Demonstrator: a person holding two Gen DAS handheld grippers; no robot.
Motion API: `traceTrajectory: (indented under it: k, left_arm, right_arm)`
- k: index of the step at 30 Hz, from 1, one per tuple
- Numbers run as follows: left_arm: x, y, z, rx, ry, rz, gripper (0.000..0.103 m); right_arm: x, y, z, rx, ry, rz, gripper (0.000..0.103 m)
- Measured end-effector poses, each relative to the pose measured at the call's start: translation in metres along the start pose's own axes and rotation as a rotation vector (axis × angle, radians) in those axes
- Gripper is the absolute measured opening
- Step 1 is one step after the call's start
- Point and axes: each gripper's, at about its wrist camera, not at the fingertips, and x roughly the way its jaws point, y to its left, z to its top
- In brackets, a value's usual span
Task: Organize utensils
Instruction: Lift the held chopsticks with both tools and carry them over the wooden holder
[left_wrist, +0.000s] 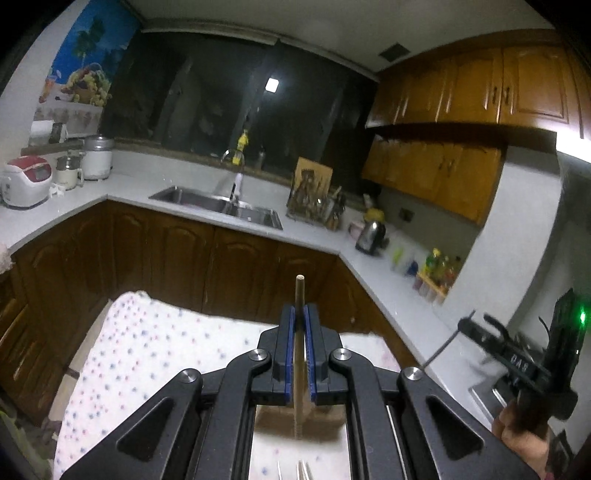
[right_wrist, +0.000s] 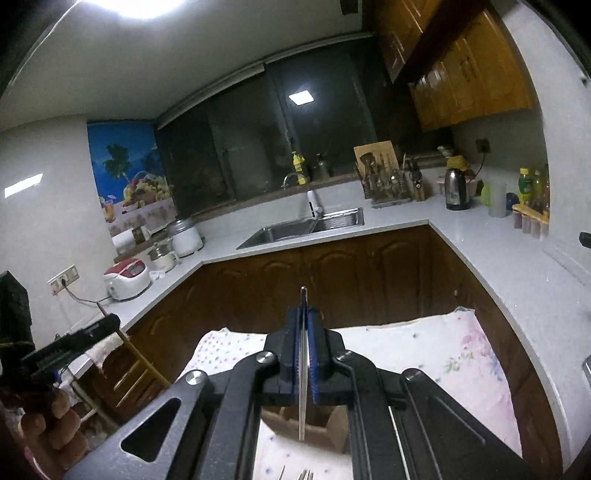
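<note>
My left gripper (left_wrist: 300, 314) is shut on a thin wooden chopstick (left_wrist: 299, 291); it sticks out past the fingertips and runs back between the blue pads. In the right wrist view my right gripper (right_wrist: 303, 317) is shut on a flat metal utensil (right_wrist: 303, 398) held edge-on, whose kind I cannot tell. Both grippers are held above a table with a dotted cloth (left_wrist: 147, 350). Under them sits a brown cardboard box (right_wrist: 332, 428). Fork tines (right_wrist: 303, 474) show at the bottom edge. Each gripper appears in the other's view: the right gripper (left_wrist: 474, 325), the left gripper (right_wrist: 107, 323).
A white counter (right_wrist: 480, 251) wraps round the room with a steel sink (right_wrist: 295, 230), a rice cooker (right_wrist: 127, 282), a kettle (right_wrist: 456, 188), a utensil rack (right_wrist: 388, 184) and bottles (right_wrist: 532, 192). Dark wooden cabinets (right_wrist: 332, 280) stand below it. A person's hand (right_wrist: 48, 424) holds the left gripper.
</note>
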Motion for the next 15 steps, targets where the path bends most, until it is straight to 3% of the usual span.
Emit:
traceTrajectory:
  k: [9,15]
  left_arm:
    - [0.07,0.013,-0.03,-0.032,-0.05,0.02,0.004]
    - [0.137,0.035,-0.061,-0.126,-0.013,0.055,0.004]
  right_arm:
    - [0.049,-0.022,-0.012,0.04,0.016,-0.023,0.004]
    - [0.08,-0.043,-0.042,0.112,0.029,-0.016,0.004]
